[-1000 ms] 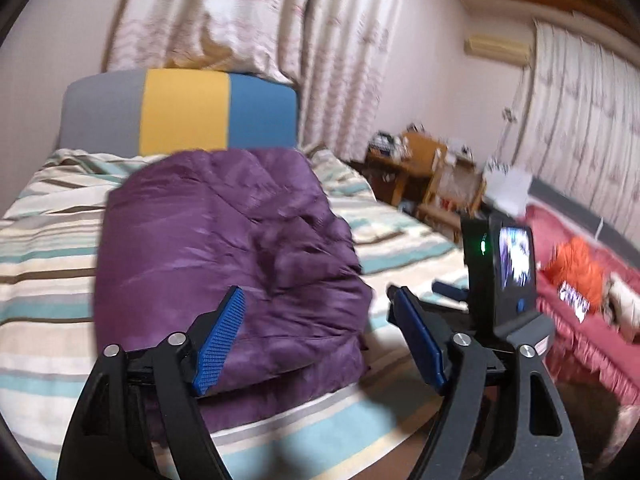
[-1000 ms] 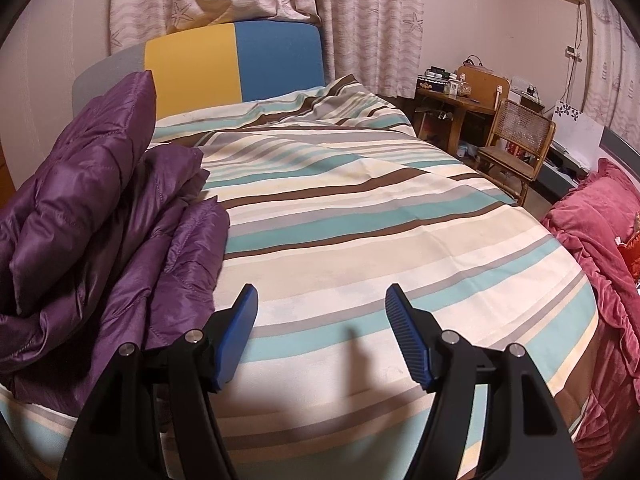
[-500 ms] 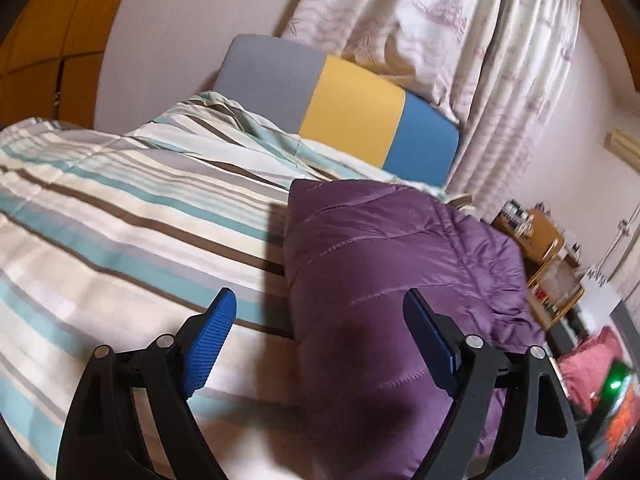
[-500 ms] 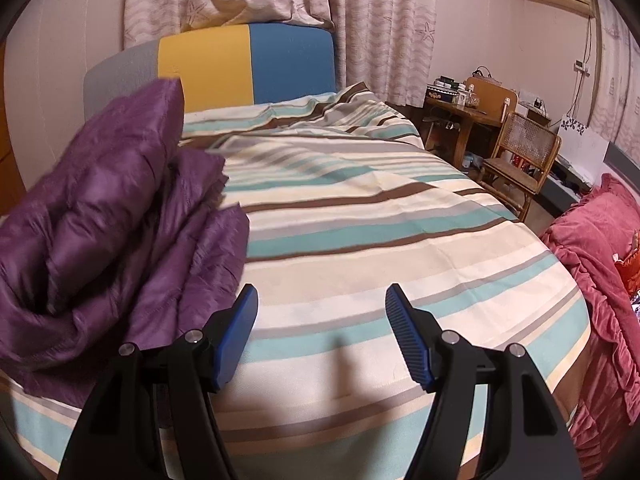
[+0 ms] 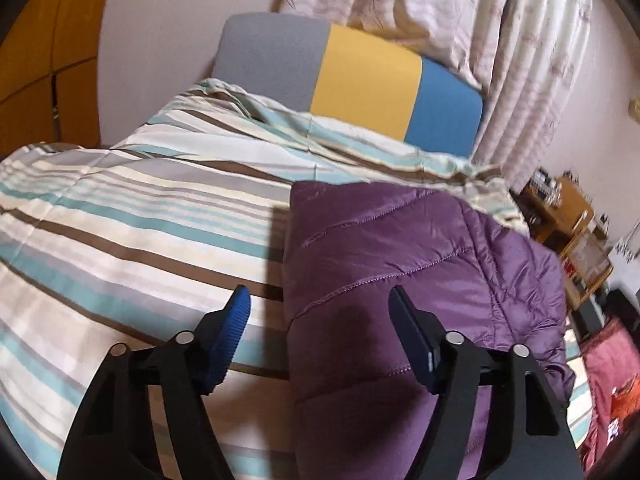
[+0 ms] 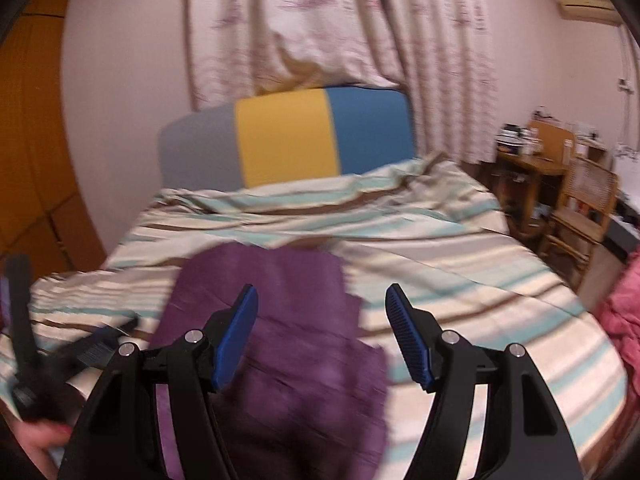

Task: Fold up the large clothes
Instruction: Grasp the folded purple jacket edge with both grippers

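Since the earlier frame your left tool (image 5: 320, 332) has swung over the purple jacket (image 5: 420, 280), jaws closing but released. Right tool (image 6: 320, 332) stays released. Jacket lies folded on the bed (image 5: 120, 220).

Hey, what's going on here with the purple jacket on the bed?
A person holding a claw in each hand is folding a purple quilted jacket on a striped bed. The jacket lies folded into a compact bundle. The left claw hangs over the jacket's left edge, jaws apart but just narrowed, nothing gripped. The right claw is open too, above the jacket and holding nothing. A multicoloured headboard stands behind.
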A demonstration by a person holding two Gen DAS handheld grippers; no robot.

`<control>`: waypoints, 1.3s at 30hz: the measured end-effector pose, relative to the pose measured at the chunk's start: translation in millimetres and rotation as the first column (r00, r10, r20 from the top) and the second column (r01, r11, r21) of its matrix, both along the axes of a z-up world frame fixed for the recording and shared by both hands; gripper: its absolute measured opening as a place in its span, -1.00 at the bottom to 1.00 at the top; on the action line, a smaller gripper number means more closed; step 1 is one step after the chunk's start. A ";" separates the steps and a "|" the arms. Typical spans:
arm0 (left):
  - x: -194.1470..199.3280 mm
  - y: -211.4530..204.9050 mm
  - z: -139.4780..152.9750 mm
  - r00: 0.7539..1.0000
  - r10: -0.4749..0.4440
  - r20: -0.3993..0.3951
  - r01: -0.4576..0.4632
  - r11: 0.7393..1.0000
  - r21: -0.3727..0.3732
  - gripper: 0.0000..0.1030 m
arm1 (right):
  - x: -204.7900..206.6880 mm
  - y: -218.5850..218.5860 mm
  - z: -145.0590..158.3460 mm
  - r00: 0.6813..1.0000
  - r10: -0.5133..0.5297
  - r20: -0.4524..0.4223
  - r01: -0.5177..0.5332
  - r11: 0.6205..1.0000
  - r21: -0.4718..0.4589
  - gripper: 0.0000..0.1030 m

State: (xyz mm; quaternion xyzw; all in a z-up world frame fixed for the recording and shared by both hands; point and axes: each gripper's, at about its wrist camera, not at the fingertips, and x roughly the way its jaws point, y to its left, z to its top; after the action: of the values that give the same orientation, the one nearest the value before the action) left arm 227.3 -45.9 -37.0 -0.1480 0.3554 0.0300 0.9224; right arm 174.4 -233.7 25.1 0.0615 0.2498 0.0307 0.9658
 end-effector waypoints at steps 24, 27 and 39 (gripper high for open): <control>5.4 -33.0 -15.2 0.995 -0.100 -0.029 0.102 0.992 0.080 0.36 | 85.2 2.1 -85.2 0.981 -0.019 -0.192 0.020 1.000 0.006 0.18; 17.6 -27.8 -9.0 0.997 -0.068 -0.045 0.071 0.995 0.071 0.36 | 85.9 -2.1 -88.9 0.981 -0.022 -0.191 0.024 1.000 0.006 0.18; 87.5 -63.8 -37.3 0.985 -0.052 -0.163 0.090 0.968 0.234 0.38 | 107.5 -24.9 -124.4 0.964 -0.070 -0.256 0.076 0.997 0.012 0.18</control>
State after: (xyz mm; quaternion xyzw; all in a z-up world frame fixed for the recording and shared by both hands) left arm 314.8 -109.7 -74.3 -0.0196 0.4252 0.0511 0.9034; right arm 281.9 -258.6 -99.4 0.0846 0.3693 -0.0102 0.9254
